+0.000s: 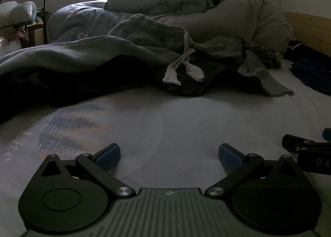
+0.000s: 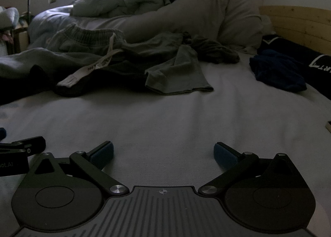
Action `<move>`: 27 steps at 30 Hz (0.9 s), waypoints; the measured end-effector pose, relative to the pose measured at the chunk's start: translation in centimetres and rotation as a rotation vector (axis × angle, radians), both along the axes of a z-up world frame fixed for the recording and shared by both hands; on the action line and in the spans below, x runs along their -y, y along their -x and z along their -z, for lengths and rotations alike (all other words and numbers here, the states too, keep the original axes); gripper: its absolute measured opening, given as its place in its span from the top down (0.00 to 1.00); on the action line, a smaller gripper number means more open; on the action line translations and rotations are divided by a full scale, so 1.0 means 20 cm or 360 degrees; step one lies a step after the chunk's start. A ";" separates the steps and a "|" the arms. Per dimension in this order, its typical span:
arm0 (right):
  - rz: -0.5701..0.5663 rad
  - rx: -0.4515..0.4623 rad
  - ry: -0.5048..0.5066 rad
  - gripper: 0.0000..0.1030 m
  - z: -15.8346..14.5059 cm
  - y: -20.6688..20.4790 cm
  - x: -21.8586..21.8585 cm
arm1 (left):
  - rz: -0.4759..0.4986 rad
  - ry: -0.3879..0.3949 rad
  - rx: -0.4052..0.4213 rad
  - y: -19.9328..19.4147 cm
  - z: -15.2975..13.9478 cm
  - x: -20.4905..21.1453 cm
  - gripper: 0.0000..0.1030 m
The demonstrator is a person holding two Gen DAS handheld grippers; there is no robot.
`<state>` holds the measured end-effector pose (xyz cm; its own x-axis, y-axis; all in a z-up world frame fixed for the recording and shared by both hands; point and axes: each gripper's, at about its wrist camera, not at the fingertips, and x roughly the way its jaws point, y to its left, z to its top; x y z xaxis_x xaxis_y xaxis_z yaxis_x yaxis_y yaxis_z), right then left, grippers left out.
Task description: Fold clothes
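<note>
Both tongs spread, nothing picked up yet.
My left tongs (image 1: 169, 157) and right tongs (image 2: 163, 155) hover over the bed (image 2: 165, 117); grey sweatpants (image 1: 149, 36) lie heaped ahead. I'd pinch the waistband corners, then spread them flat first.

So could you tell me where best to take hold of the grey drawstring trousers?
Probably the elastic waistband of the grey trousers, approached from the front: it stands up as a raised, gathered ridge. Both grippers' jaws are open.

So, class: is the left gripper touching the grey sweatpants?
Apart. The left wrist view shows the left gripper, jaws open, with bare sheet before the grey sweatpants.
</note>
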<state>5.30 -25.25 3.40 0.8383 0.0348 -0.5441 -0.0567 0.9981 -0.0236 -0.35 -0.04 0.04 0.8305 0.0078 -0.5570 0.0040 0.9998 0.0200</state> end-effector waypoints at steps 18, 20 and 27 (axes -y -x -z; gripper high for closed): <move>0.0001 -0.0024 0.0029 0.00 0.00 -0.02 -0.01 | -0.0043 -0.0038 -0.0028 -0.05 -0.01 0.03 0.00; -0.0013 -0.0048 0.0021 0.00 -0.01 -0.03 0.00 | -0.0020 0.0012 -0.0019 -0.04 -0.04 0.00 0.00; -0.0038 -0.0120 -0.0185 0.00 -0.28 0.03 0.04 | 0.0078 0.0327 0.0327 0.03 -0.34 -0.26 0.00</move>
<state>4.79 -26.12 8.95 0.7932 0.1207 -0.5969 -0.0775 0.9922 0.0976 -0.90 5.13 6.82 0.9226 -0.1304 -0.3631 0.0691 0.9818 -0.1772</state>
